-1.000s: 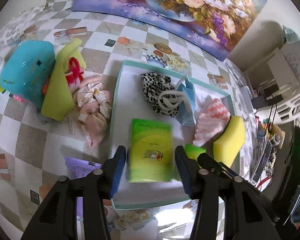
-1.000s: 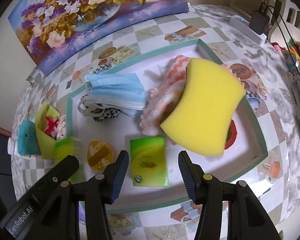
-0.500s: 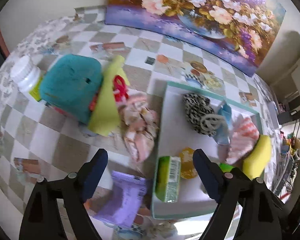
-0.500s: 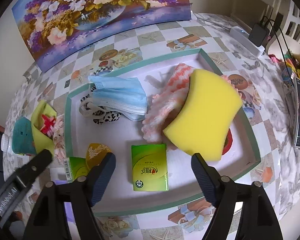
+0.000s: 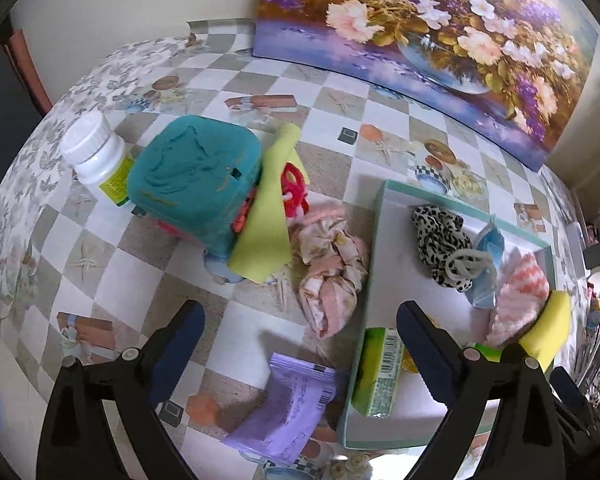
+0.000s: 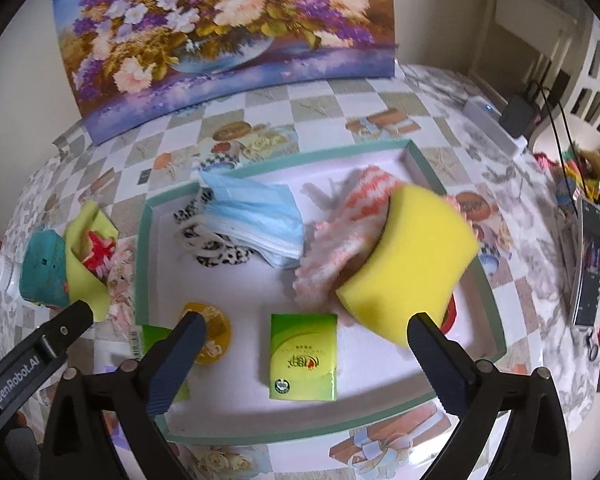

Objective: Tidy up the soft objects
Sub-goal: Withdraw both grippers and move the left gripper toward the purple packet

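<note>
A white tray with a teal rim [image 6: 144, 248] holds a leopard cloth [image 5: 440, 240], a blue face mask [image 6: 256, 216], a pink zigzag cloth [image 6: 356, 208] and a yellow sponge [image 6: 412, 264]. My right gripper [image 6: 306, 336] hovers over a flat green tissue pack [image 6: 304, 356], its jaws opening and clear of it. A second green pack [image 5: 380, 372] stands on edge in the tray's near corner. My left gripper [image 5: 300, 344] is also opening, with nothing gripped. It hangs over a purple packet [image 5: 288, 404] and a pink floral cloth [image 5: 332, 264] outside the tray [image 5: 380, 216].
Left of the tray lie a yellow-green cloth [image 5: 268, 216], a red toy [image 5: 294, 188], a teal box [image 5: 196, 176] and a white bottle [image 5: 96, 148]. A flower painting [image 6: 220, 32] leans at the back. A power strip [image 6: 496, 124] and cables crowd the right edge.
Both pairs of jaws have spread wide off the green packs. The left view has swung from over the tray to the table beside it. The right gripper has lifted a little.
</note>
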A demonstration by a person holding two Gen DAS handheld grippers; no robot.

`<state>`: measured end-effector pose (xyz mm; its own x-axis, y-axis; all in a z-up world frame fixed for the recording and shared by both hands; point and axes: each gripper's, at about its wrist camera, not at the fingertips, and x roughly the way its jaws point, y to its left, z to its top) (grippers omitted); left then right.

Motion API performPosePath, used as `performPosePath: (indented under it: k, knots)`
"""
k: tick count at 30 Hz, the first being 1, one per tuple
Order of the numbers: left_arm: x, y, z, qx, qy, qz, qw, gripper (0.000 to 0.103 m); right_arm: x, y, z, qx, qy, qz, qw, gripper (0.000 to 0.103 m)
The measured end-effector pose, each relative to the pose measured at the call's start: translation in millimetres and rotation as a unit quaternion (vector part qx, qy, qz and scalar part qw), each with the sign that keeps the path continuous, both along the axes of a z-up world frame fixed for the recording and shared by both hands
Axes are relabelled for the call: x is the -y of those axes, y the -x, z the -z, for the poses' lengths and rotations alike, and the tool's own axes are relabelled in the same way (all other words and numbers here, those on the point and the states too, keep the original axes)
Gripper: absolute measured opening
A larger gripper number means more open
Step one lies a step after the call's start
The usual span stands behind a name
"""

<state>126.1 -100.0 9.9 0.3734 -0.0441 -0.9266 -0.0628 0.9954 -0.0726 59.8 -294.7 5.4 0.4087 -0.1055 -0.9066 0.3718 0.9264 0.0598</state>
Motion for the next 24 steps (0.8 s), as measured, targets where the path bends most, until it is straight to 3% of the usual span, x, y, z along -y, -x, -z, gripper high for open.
performPosePath:
  k: [12, 16, 24]
  knots:
    - [-6.0, -1.3, -8.1, 0.008, 0.022, -0.011, 0.9997, 0.097, -11.1, -1.6, -9.0, 0.024, 0.011, -0.025, 0.999, 0.102]
    - [-7.2, -1.9, -8.5, 0.007, 0.029, -0.014, 0.9995, 0.097, -10.5, -0.5, -6.9, 0.020, -0.028, -0.021, 0.999, 0.102]
    - [-12.8, -3.2, -10.7, 0.008, 0.055, -0.018, 0.9983, 0.097, -12.4, -1.2, 4.1, -0.004, -0.026, -0.012, 1.000, 0.102]
